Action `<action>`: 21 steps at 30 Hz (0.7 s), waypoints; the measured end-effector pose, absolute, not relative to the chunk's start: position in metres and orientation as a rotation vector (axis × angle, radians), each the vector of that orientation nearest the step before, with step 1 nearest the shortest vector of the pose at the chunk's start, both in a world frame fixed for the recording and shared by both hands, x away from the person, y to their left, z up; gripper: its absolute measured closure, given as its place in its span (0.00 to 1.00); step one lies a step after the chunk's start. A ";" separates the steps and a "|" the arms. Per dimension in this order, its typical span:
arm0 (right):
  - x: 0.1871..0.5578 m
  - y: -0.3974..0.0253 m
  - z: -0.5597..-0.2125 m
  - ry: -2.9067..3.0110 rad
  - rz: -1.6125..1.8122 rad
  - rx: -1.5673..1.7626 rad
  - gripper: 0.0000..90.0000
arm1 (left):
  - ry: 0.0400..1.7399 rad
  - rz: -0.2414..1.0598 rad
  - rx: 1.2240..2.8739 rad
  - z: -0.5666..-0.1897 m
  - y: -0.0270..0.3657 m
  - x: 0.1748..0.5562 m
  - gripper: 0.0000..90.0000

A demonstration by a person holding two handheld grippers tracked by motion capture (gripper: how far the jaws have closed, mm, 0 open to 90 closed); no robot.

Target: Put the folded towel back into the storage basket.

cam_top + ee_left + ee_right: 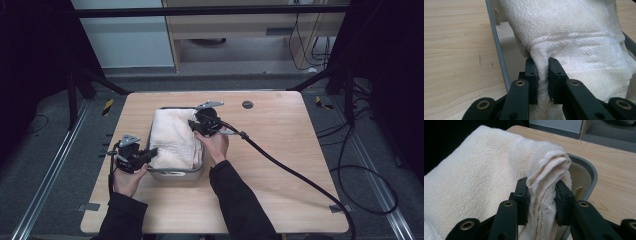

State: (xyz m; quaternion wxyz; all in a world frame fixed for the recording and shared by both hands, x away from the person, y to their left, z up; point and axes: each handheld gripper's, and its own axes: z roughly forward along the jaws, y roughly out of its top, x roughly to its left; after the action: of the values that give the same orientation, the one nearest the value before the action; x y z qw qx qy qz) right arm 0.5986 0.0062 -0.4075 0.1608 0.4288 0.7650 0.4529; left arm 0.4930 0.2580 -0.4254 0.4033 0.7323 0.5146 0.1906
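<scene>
Currently both grippers, left (150,154) and right (194,125), pinch folded towel (172,137) inside grey bin (175,173); uneven pull risks unfolding layers.

Even overhead light brightens the counter (280,165) against dark, murky surroundings, shadows stay soft, and both gripper views are sharp, slightly blurring up close.

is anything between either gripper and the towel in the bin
Nothing visible: the left gripper and the right gripper are each closed directly on a fold of the white terry towel lying in the grey plastic bin.
</scene>
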 end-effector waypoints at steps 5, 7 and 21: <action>0.601 0.006 -0.415 2.193 1.271 1.222 0.75 | 1.312 0.493 1.871 -0.429 0.256 0.496 0.88; 0.602 0.007 -0.417 2.194 1.263 1.223 0.74 | 1.318 0.495 1.871 -0.431 0.255 0.496 0.88; 0.603 0.008 -0.426 2.231 1.205 1.184 0.67 | 1.316 0.541 1.842 -0.426 0.257 0.494 0.72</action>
State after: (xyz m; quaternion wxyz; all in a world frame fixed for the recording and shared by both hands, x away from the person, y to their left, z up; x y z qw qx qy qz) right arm 0.6033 0.0076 -0.4258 0.1710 0.4169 0.7855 0.4242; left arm 0.4935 0.2566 -0.4255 0.3959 0.7266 0.5193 0.2136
